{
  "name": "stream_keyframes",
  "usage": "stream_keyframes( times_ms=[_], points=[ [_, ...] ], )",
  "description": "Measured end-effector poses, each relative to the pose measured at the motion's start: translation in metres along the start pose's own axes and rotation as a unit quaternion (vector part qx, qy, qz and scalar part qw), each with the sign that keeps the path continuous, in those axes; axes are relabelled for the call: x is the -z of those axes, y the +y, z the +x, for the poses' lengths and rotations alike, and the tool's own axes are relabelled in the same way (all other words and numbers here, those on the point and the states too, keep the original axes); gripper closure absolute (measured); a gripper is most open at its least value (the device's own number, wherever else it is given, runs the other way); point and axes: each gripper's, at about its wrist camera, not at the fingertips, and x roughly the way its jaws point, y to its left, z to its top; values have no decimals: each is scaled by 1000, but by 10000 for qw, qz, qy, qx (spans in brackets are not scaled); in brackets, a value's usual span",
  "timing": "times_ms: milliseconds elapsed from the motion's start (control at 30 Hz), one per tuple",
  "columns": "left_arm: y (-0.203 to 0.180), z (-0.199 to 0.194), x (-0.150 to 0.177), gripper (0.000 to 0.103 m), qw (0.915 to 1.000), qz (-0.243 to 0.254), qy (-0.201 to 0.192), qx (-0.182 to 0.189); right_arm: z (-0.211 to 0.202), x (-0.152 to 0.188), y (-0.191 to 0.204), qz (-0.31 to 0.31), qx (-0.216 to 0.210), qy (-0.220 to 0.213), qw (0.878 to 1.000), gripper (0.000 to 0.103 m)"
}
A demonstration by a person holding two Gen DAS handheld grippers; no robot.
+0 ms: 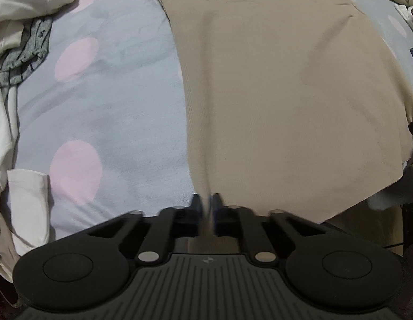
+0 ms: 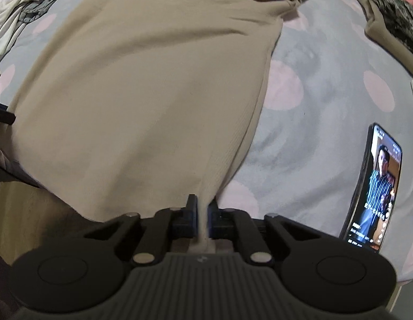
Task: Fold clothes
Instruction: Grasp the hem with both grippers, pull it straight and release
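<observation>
A beige garment (image 1: 273, 93) lies spread across a grey bedsheet with pink dots (image 1: 100, 106), its near hem pinched at both corners. The left gripper (image 1: 206, 208) points down with its fingers (image 1: 196, 205) clenched on a ridge of the beige cloth, which rises between them and runs away ahead of the tips. To the left of those fingers the sheet is bare, and further left sits a heap of white and grey clothing (image 1: 17, 53). The right gripper (image 2: 203, 208) likewise clamps the cloth: a thin fold of the garment (image 2: 153, 93) stands squeezed between its fingers (image 2: 191, 205), with the body of the fabric stretching ahead and to their left. To the right of these fingers a phone (image 2: 377, 189) with a lit screen rests on the dotted sheet (image 2: 313, 133), well apart from the garment. Far ahead and right, a dark patterned item (image 2: 395, 18) lies over more beige cloth.
</observation>
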Motion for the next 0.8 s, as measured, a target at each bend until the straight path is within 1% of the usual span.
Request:
stream_keyframes(
  times_ms=[100, 200, 267, 333, 433, 533, 667, 733, 800],
  points=[
    [9, -12, -4, 101, 9997, -157, -130, 157, -7, -1, -2, 38, 41, -124, 9999, 96],
    [25, -33, -11, 101, 9975, -441, -455, 319, -22, -1, -7, 71, 97, -384, 9992, 96],
    [37, -45, -14, 101, 9940, -704, -719, 440, -32, -5, -9, 170, 62, -568, 9982, 96],
    [43, -54, -21, 101, 9900, -909, -974, 468, -39, -12, -15, 269, 127, -779, 9965, 96],
    [52, -57, -33, 101, 9834, -1156, -1275, 568, -42, -22, -25, 456, 160, -1033, 9935, 96],
    [53, -40, -43, 101, 9812, -1202, -1432, 478, -31, -37, -32, 616, 151, -1154, 9913, 96],
    [49, -18, -56, 101, 9831, -1074, -1458, 283, -11, -47, -36, 543, 243, -1207, 9909, 96],
    [49, -14, -54, 99, 9835, -1019, -1484, 204, -4, -48, -36, 496, 255, -1202, 9912, 96],
    [49, -17, -53, 95, 9831, -1004, -1528, 27, 0, -49, -37, 490, 275, -1203, 9911, 94]
  ],
)
